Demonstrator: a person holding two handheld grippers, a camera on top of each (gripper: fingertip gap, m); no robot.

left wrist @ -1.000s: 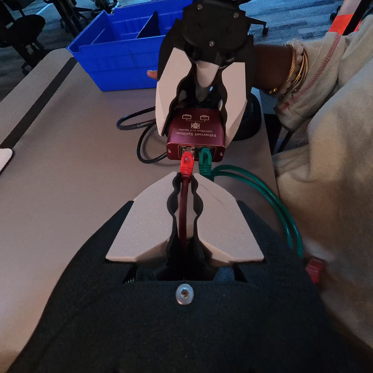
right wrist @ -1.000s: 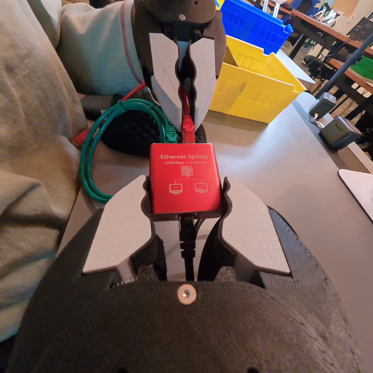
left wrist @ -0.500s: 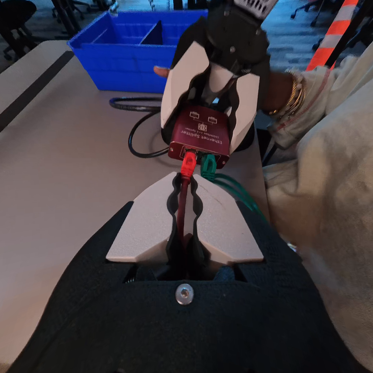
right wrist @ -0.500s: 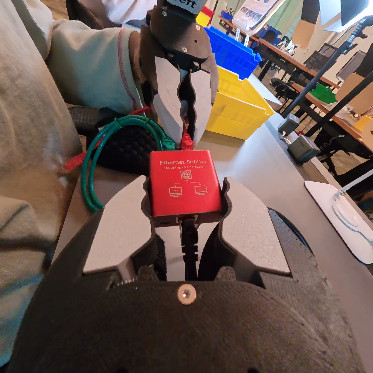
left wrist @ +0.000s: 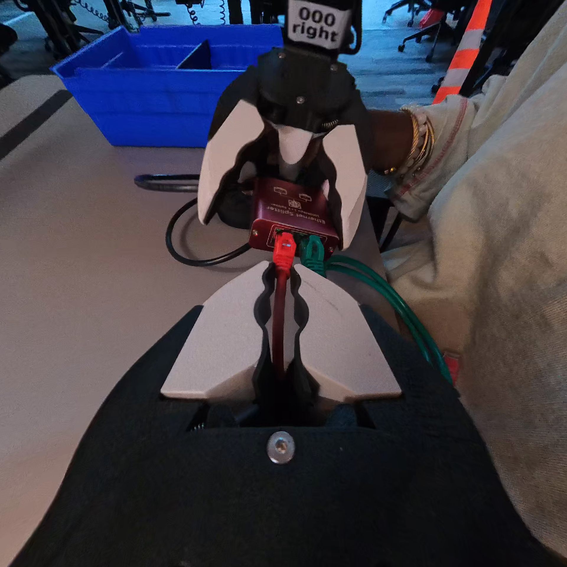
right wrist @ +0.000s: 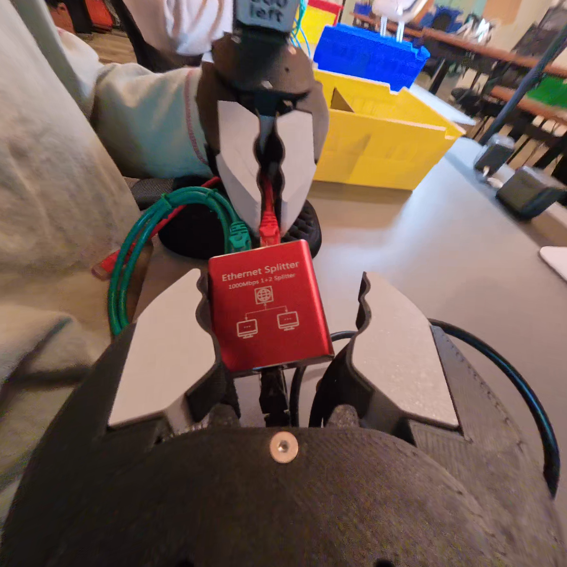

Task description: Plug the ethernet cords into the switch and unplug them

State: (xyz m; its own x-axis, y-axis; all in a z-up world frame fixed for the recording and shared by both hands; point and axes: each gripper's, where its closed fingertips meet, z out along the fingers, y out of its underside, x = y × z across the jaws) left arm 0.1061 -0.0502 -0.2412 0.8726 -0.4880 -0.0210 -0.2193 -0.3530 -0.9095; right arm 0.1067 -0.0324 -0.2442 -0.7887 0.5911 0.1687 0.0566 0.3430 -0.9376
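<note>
The red switch (right wrist: 270, 310) lies tilted between the fingers of my right gripper (right wrist: 280, 273), which is open: the left finger touches its side and the right finger stands apart from it. A red cord's plug (left wrist: 283, 248) and a green cord's plug (left wrist: 311, 253) sit in the switch's (left wrist: 294, 211) front ports. My left gripper (left wrist: 280, 268) is shut on the red cord (left wrist: 279, 319) just behind its plug. It also shows in the right wrist view (right wrist: 267, 225), facing me. A black cable (right wrist: 521, 383) leaves the switch's back.
A blue bin (left wrist: 153, 92) stands at the far end of the grey table (left wrist: 76, 276). A yellow bin (right wrist: 383, 147) and two dark grey boxes (right wrist: 527, 190) stand behind the left gripper. The green cord (right wrist: 122, 276) coils by the person's sleeve (left wrist: 491, 276). Less than 4 cm separates the two grippers' tips.
My right gripper's jaws have spread and let go of the switch, which now sits tilted between them. My left gripper stays shut on the red cord.
</note>
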